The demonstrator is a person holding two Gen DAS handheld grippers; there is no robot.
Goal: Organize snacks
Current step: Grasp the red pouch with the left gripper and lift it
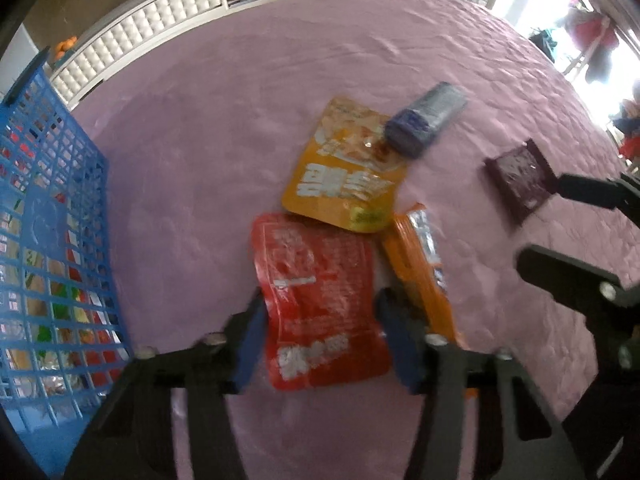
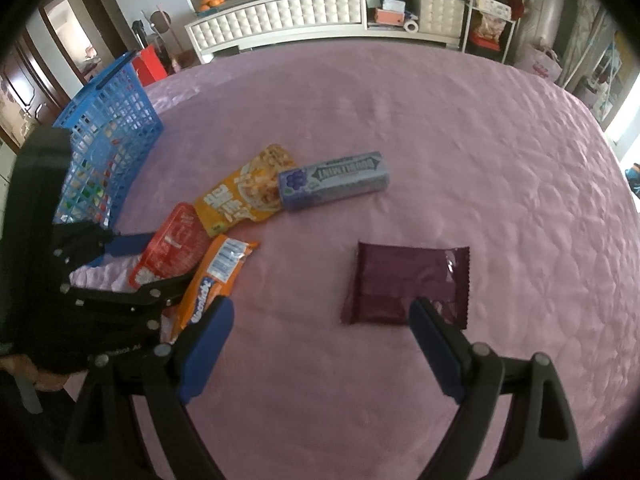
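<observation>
A red pouch lies on the purple quilt with my left gripper set around it, blue pads against both side edges. Touching it are a yellow pouch and an orange packet. A blue-purple gum box rests on the yellow pouch's far corner. A maroon packet lies apart to the right. My right gripper stands open, its right fingertip over the maroon packet's near edge.
A blue lattice basket with several snacks inside stands on the quilt at the left, close to my left gripper. A white tufted cabinet and shelves run behind the quilt's far edge.
</observation>
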